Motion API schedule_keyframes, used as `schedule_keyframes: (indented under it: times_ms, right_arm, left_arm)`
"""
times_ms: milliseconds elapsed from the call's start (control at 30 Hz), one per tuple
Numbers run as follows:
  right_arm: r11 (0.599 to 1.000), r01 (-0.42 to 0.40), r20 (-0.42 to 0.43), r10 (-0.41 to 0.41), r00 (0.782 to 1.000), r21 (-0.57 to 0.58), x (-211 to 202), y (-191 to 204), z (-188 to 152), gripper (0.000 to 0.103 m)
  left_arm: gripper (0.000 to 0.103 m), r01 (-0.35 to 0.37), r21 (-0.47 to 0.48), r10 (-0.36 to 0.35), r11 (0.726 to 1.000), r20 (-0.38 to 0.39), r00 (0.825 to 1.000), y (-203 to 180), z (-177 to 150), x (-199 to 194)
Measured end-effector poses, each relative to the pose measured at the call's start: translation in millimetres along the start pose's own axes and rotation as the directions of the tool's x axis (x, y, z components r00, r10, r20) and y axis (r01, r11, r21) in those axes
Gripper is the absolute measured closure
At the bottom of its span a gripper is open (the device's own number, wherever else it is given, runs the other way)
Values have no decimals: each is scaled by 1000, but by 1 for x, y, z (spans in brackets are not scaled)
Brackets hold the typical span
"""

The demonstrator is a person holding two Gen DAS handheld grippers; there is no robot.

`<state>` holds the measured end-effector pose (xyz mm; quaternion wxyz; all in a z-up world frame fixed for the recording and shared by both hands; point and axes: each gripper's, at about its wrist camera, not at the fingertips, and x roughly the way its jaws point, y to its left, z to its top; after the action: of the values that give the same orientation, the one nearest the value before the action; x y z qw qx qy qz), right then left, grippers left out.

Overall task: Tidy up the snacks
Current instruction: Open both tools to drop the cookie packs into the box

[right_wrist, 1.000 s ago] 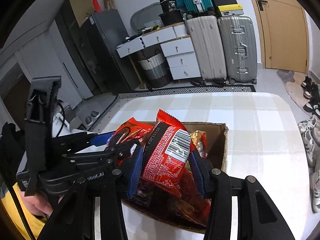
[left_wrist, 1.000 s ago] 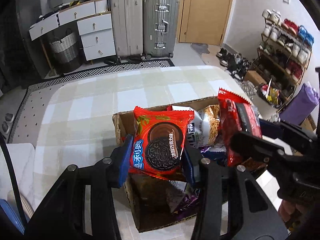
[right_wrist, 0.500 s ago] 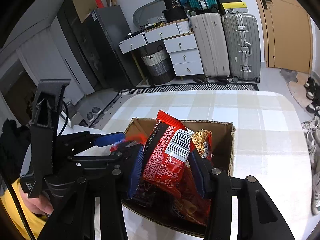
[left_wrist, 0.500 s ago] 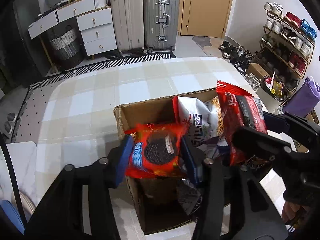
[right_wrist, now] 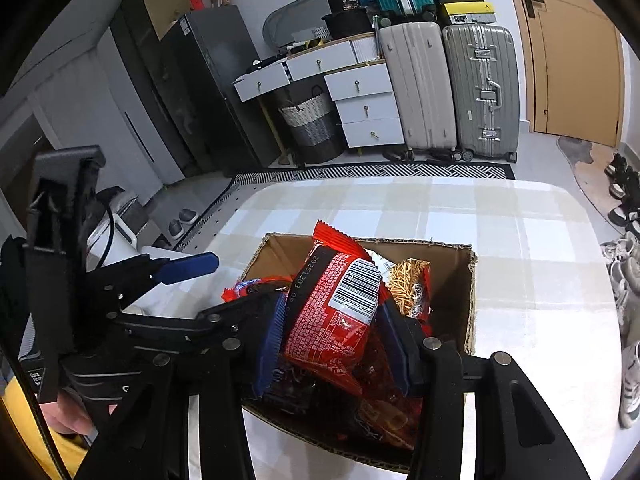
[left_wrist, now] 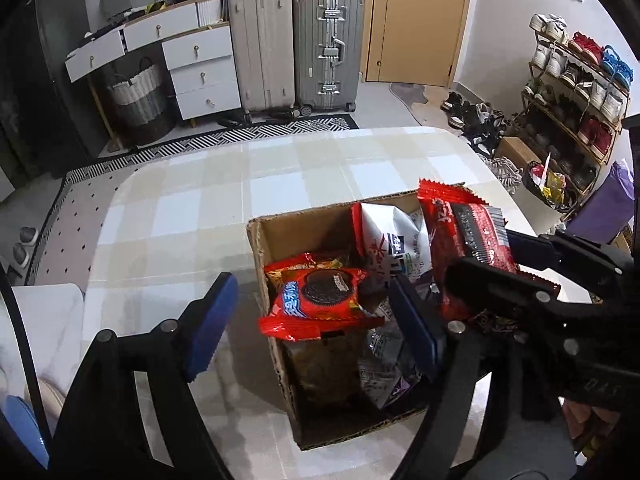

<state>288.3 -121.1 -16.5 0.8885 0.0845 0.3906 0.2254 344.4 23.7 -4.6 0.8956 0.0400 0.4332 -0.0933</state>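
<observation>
The cardboard box (left_wrist: pixel 260 248) of snacks is sitting on the checked worktop (left_wrist: pixel 280 168), toward its near right corner. My left tool (left_wrist: pixel 308 320) is hanging released over the box's left wall, its blue pads spread wide with nothing between them. The red cookie pack (left_wrist: pixel 320 300) is lying on the box's left rim, half over the edge, touching neither pad as far as I am able to tell. My right tool (right_wrist: pixel 332 332) is clenching the red wrapper (right_wrist: pixel 336 312) upright above the box's middle, barcode facing me.

Much is getting blocked. The right tool's body is covering the box's right wall and part of its near rim in the left wrist view, and the red wrapper is hiding most of the contents in the right wrist view. Below, I am making out only a white bag (left_wrist: pixel 388 236), a noodle-print pack (right_wrist: pixel 408 284) and dark wrappers too shadowed to name. The worktop's near edge is running out of frame in both views.

The far half of the worktop and its left side are lying bare, giving both tools room.
</observation>
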Motion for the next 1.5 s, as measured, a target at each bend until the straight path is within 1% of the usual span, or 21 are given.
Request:
schedule_keyframes:
  times_ms: [100, 300, 433, 667, 867, 1067, 1200, 1367, 1500]
  right_arm:
    - [1000, 5, -3, -5, 1000, 7, -1, 1, 1, 53]
    - [1000, 26, 3, -26, 1000, 0, -4, 4, 1, 53]
    - [999, 34, 11, -34, 999, -6, -7, 4, 0, 53]
    - [999, 33, 27, -33, 999, -3, -17, 4, 0, 53]
    - [999, 33, 59, -33, 998, 3, -26, 5, 1, 48]
    - [999, 50, 81, -50, 995, -4, -35, 9, 0, 48]
    - [998, 55, 93, -54, 994, -1, -44, 12, 0, 47]
    - [998, 59, 114, -59, 992, 2, -60, 19, -2, 42]
    - [998, 68, 134, -67, 989, -4, -79, 26, -4, 35]
  left_arm:
    - [26, -6, -5, 6, 1000, 2, 1000, 1, 0, -5]
    - [26, -7, 4, 7, 1000, 0, 1000, 2, 0, -9]
    - [26, -21, 22, 21, 1000, 6, 1000, -2, -2, -12]
    - [26, -8, 13, 8, 1000, 12, 1000, -4, -4, -18]
    - [26, -26, 11, 25, 1000, 52, 998, -10, -6, -34]
    - [26, -43, 16, 42, 999, 79, 996, -12, -7, -50]
    - [26, -38, 8, 37, 999, 85, 996, -12, -8, -62]
    - [24, -48, 8, 47, 999, 105, 993, -15, -12, -86]
    - [22, -49, -6, 49, 999, 128, 991, -17, -16, -109]
